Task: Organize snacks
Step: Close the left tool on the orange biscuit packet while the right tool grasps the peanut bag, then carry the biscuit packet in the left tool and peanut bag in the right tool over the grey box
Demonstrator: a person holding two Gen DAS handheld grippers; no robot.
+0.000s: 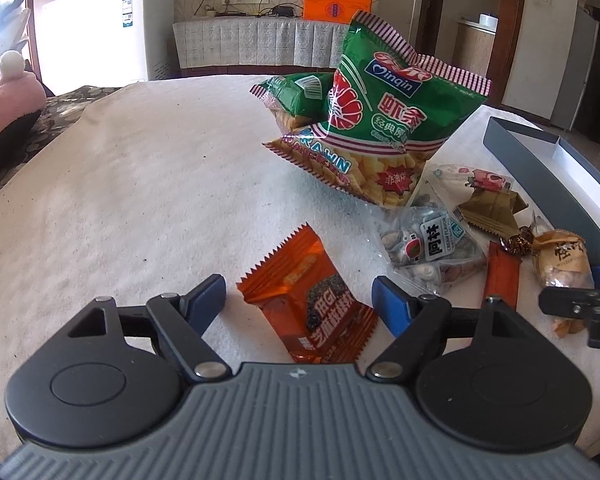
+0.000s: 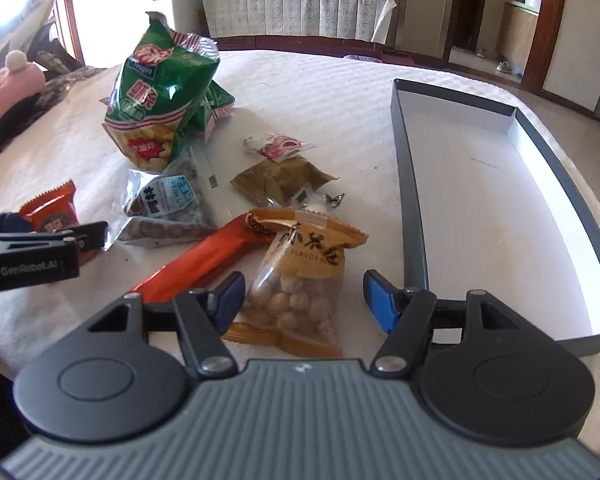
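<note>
My left gripper (image 1: 300, 300) is open, its jaws on either side of an orange snack packet (image 1: 308, 300) lying on the white cloth. It also shows in the right wrist view (image 2: 52, 212). My right gripper (image 2: 300, 300) is open around a tan bag of round nuts (image 2: 300, 280), which also shows in the left wrist view (image 1: 560, 260). Green prawn cracker bags (image 1: 384, 120) (image 2: 160, 100) stand behind a pile of small packets (image 1: 432, 240) (image 2: 172, 204). A long orange stick packet (image 2: 204, 264) lies beside the nuts.
A shallow grey box with a white inside (image 2: 404, 184) lies open on the right of the bed; its wall shows in the left wrist view (image 1: 548, 184). A brown packet (image 2: 284, 180) and small candies (image 2: 280, 144) lie mid-pile. Pink plush (image 1: 8, 88) sits at left.
</note>
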